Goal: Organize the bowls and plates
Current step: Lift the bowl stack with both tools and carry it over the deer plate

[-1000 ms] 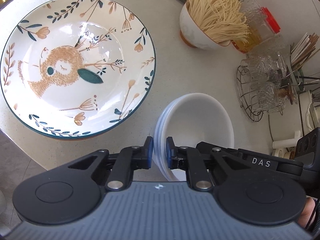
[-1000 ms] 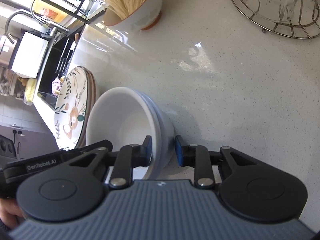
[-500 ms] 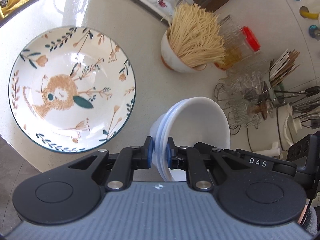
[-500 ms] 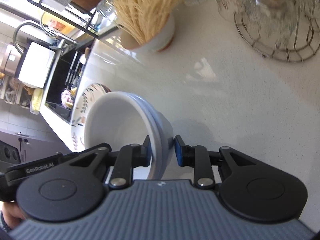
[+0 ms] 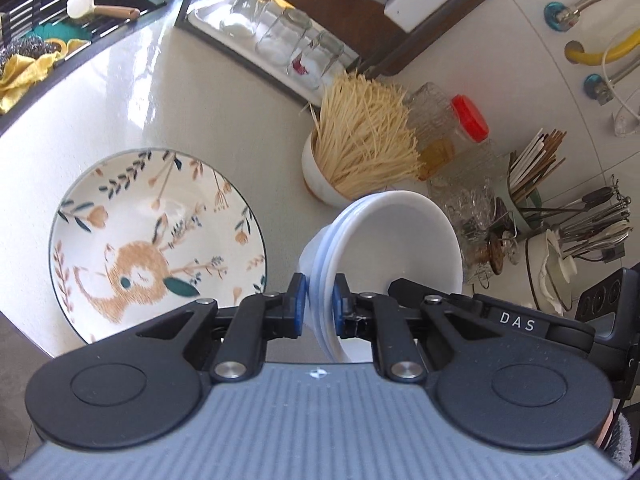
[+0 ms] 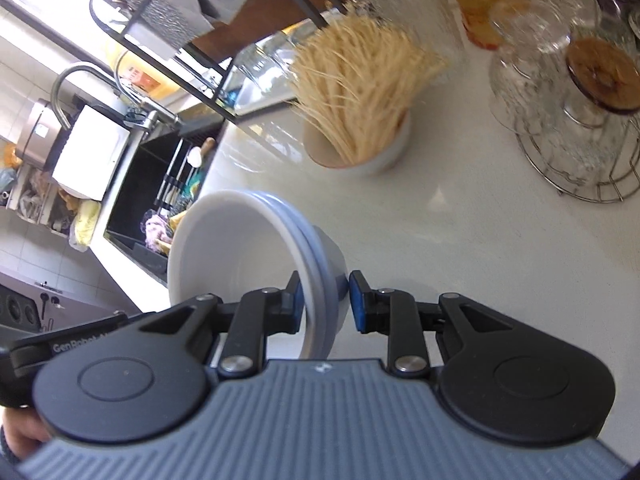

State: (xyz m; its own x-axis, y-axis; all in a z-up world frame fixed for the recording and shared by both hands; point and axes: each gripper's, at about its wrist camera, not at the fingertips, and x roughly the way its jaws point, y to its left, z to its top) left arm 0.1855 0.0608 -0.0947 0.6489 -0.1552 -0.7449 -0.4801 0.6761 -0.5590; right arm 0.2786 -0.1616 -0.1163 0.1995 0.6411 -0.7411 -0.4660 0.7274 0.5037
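A stack of nested white bowls (image 5: pixel 400 248) (image 6: pixel 240 256) hangs above the counter, held from both sides. My left gripper (image 5: pixel 318 304) is shut on the stack's near rim, blue pads pressing on either side. In the right wrist view my right gripper (image 6: pixel 326 302) is shut on the opposite rim. The other gripper's black body shows behind the bowls in each view. A patterned plate (image 5: pixel 160 248) with a fox and leaf design lies flat on the pale counter (image 5: pixel 208 120), below and left of the bowls.
A white cup full of thin sticks (image 5: pixel 360 152) (image 6: pixel 356 92) stands behind the bowls. A wire rack of glassware (image 6: pixel 560 92), a red-lidded jar (image 5: pixel 468 120) and utensil holders (image 5: pixel 560 216) crowd the right. A tray of upturned glasses (image 5: pixel 280 36) and a sink (image 6: pixel 160 184) lie farther off.
Both grippers have risen with the bowl stack, still gripping it. The plate and counter look smaller and farther below, and more of the back of the counter has come into view.
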